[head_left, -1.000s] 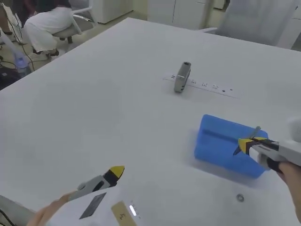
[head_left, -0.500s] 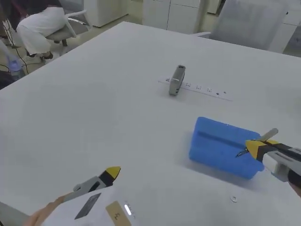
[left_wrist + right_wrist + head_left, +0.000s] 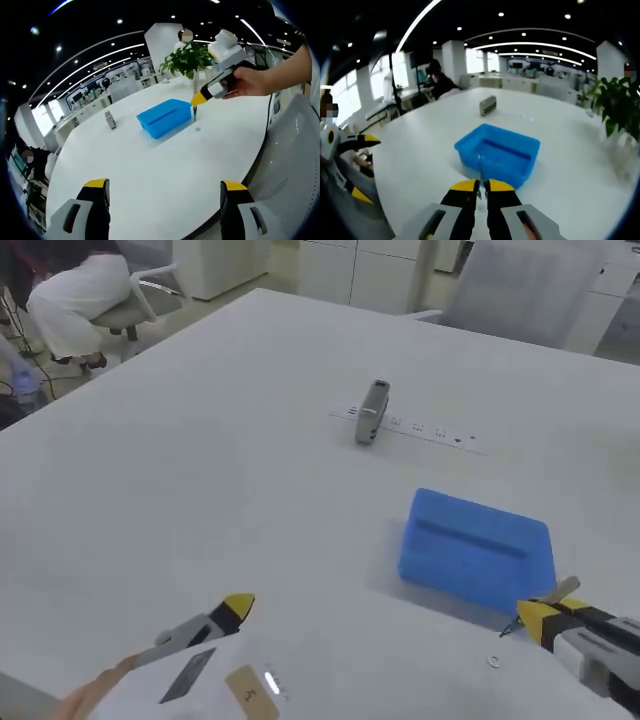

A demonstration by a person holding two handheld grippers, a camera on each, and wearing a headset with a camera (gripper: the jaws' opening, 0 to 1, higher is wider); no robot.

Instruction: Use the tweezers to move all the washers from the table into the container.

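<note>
Blue container [image 3: 478,552], interior plain blue, washer [image 3: 493,661] outside it; right tongs [image 3: 481,185] clamped on tweezers [image 3: 479,167], left tongs [image 3: 165,184] wide apart.

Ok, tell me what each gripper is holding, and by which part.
The right gripper is shut on the tweezers, clamped partway along their length, tips sticking out ahead. The left gripper is open and holds nothing.

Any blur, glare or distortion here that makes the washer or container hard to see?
Head view: even light, mild softness, the washer a faint ring on the white table. Left gripper view: fisheye bends the table edge, blue container sharp. Right gripper view: ceiling lights curve into arcs, the tweezers thin and blurry.
</note>
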